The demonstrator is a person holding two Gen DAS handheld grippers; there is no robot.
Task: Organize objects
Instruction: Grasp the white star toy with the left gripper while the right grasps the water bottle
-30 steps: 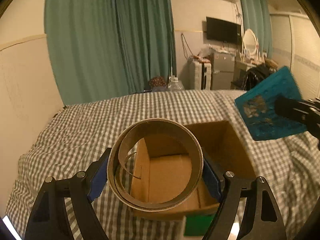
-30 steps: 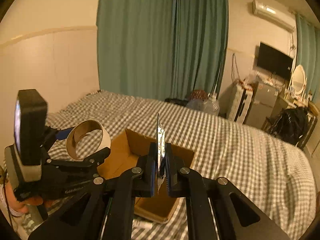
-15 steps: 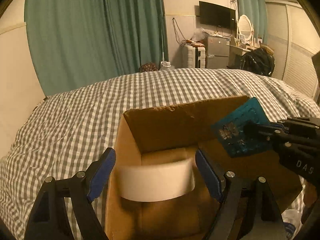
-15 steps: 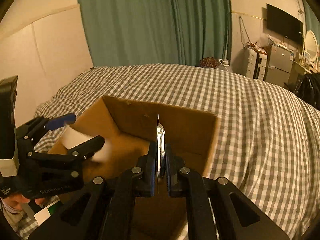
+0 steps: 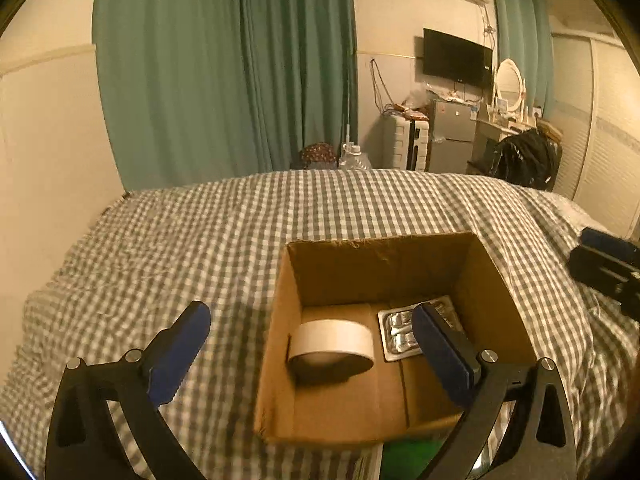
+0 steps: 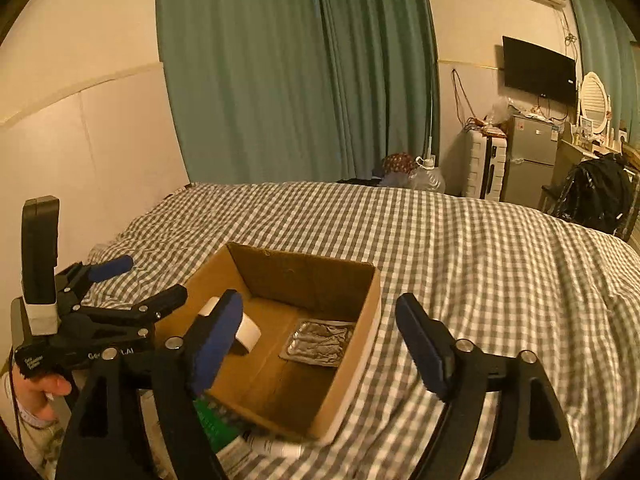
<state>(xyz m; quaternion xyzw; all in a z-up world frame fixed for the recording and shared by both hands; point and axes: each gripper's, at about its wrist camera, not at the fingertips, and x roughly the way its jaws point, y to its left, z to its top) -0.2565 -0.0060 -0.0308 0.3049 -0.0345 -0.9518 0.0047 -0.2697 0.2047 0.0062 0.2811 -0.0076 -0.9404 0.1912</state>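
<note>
An open cardboard box (image 5: pixel 500 276) (image 6: pixel 372 308) sits on the checked bed. Inside it a white tape roll (image 5: pixel 332 346) (image 6: pixel 248 334) lies on its edge at the left. A silver blister pack (image 5: pixel 400 330) (image 6: pixel 320 340) lies flat beside it on the box floor. My left gripper (image 5: pixel 310 332) is open above the box's near left side, holding nothing. It shows in the right wrist view too, the left gripper (image 6: pixel 140 280) at the box's left wall. My right gripper (image 6: pixel 320 320) is open above the box, empty. A part of the right gripper (image 5: pixel 608 268) shows at the right edge.
A green package (image 5: pixel 412 458) (image 6: pixel 216 424) lies just in front of the box. The grey-and-white checked bedspread (image 5: pixel 200 240) (image 6: pixel 480 248) stretches far behind and to both sides. A hand (image 6: pixel 40 390) holds the left gripper. Curtains, a suitcase and a fridge stand beyond the bed.
Both grippers opened. The tape roll left my left gripper and the blister pack left my right one; both now lie in the box. Both grippers have pulled back and up.
</note>
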